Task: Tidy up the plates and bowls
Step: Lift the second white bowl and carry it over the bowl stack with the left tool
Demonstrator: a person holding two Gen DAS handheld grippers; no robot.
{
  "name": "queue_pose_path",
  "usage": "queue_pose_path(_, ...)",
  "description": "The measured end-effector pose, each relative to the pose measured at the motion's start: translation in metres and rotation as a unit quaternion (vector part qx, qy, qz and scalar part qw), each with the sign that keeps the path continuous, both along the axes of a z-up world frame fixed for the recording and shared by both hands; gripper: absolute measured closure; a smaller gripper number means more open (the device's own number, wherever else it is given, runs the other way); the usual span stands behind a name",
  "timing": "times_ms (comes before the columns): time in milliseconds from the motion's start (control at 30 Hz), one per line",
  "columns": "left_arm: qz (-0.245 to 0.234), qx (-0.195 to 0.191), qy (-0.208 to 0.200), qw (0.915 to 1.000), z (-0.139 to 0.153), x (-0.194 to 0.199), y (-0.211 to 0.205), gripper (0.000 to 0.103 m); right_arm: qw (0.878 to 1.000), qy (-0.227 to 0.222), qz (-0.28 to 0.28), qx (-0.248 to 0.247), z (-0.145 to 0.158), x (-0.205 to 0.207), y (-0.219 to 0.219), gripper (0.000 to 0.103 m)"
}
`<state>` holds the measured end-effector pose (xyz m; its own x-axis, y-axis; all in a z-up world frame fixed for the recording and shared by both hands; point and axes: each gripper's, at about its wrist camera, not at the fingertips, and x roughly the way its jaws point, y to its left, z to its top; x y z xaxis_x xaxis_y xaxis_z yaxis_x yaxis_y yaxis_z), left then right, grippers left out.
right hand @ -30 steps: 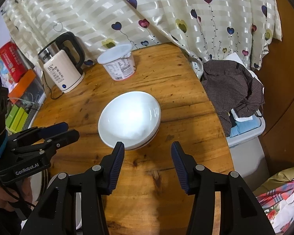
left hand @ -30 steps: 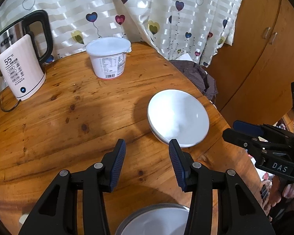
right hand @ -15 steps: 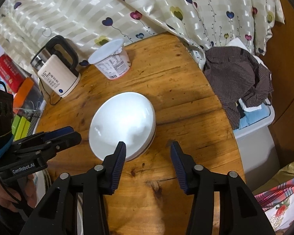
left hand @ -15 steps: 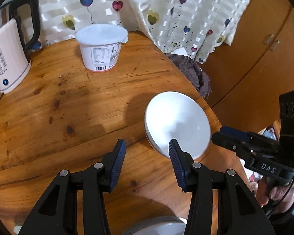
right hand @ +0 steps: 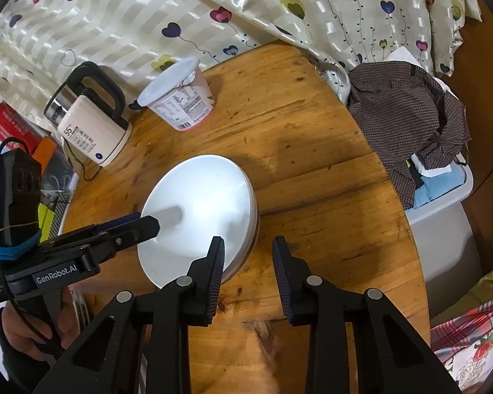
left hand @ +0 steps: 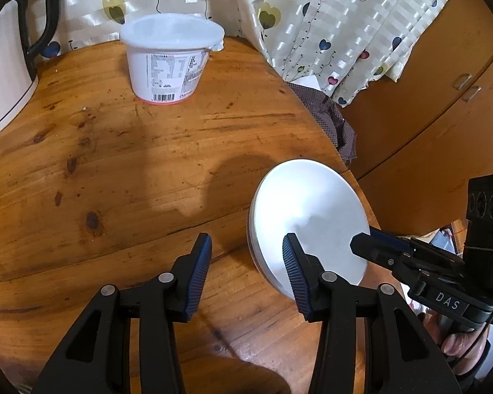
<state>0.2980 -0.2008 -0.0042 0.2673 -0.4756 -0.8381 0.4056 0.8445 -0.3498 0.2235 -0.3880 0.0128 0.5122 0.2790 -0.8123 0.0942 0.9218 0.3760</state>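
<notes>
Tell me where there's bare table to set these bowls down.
Bare wood spans the middle, between the kettle, the tub and the stacked bowls. Another patch lies between the bowls and the table edge toward the clothes bin. It is crowded around the bowls, where both grippers meet.

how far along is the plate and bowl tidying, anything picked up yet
Done: white dishes already sit nested in one stack of bowls on the wooden table.
In hand: nothing is gripped. The left gripper and right gripper are both open, closing in on the stack from opposite sides.
Left: grasping and moving the stack; where it goes isn't visible.
</notes>
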Motion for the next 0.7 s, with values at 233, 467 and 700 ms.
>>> queue_pose_path(233, -0.015, -0.008, 0.008, 0.9998, 0.0, -0.003, -0.006, 0.076, 1.0, -0.001, 0.007, 0.002, -0.001, 0.003, 0.006, 0.083)
queue_pose_path(467, -0.023, -0.002, 0.002, 0.9997, 0.006, -0.009, -0.01, 0.076, 1.0, 0.002, 0.005, 0.002, 0.0, 0.002, 0.006, 0.084)
queue_pose_path(700, -0.023, -0.006, -0.006, 0.9997, 0.013, -0.014, -0.009, 0.076, 1.0, -0.003, 0.007, -0.003, 0.009, -0.002, 0.008, 0.084)
